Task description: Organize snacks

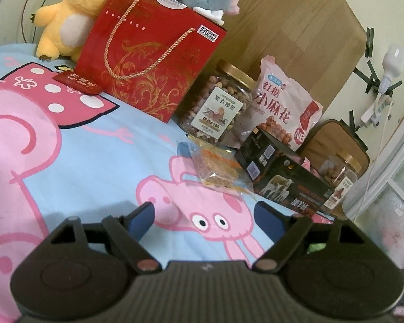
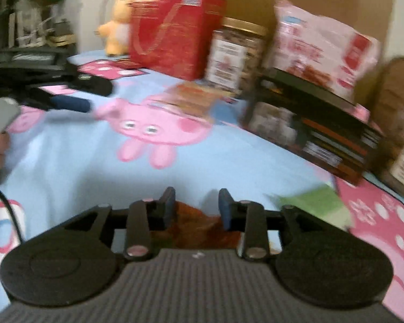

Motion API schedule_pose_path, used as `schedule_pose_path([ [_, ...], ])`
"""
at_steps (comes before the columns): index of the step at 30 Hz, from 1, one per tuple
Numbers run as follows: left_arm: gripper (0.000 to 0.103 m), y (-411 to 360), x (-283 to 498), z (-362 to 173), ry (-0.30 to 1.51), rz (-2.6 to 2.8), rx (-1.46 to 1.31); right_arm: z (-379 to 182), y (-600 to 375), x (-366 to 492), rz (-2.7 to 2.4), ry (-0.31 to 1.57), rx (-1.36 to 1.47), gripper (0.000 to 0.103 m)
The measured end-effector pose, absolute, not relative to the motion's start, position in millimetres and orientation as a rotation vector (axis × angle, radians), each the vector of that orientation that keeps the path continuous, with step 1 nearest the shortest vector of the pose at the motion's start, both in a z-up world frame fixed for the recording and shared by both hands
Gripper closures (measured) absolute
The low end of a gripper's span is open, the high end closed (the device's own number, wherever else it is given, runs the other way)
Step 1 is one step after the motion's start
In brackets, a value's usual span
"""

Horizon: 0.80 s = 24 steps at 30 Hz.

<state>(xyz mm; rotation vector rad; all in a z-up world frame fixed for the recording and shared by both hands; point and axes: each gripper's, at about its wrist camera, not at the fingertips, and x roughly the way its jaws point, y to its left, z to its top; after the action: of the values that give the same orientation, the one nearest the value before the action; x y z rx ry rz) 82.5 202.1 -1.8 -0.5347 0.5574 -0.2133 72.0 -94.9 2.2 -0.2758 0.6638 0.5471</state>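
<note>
Snacks stand in a row on a blue cartoon-pig bedsheet, beyond the left gripper, whose jaws are wide apart and empty. From left to right: one red gift bag, one gold-lidded nut jar, one clear snack packet lying flat nearest the gripper, one pink snack bag, one black box, and a second jar. The right gripper is partly open, with a blurred brown item beneath its jaws; whether the pads touch it is unclear
</note>
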Motion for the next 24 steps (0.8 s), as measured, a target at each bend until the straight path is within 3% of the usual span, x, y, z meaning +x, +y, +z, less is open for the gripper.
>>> schedule_pose_path([
  [3,0.019,203,81,-2,0.553,-0.214,-0.535,6,-116,82,0.488,0.697,-0.212,0.062],
  [7,0.019,204,82,-2,0.55,-0.211,-0.541,25,-141,110,0.568,0.767,0.153,0.059],
  [10,0.019,205,82,-2,0.551,-0.21,-0.549,28,-139,139,0.567,0.797,0.3,0.053],
  [13,0.019,206,82,-2,0.55,-0.213,-0.556,11,-130,177,0.536,0.886,0.423,0.038],
  [17,0.019,210,83,-5,0.556,-0.225,-0.586,-20,-117,214,0.545,1.031,0.609,0.038],
  [24,0.019,218,88,-10,0.57,-0.238,-0.651,-29,-108,224,0.556,1.049,0.769,0.039],
])
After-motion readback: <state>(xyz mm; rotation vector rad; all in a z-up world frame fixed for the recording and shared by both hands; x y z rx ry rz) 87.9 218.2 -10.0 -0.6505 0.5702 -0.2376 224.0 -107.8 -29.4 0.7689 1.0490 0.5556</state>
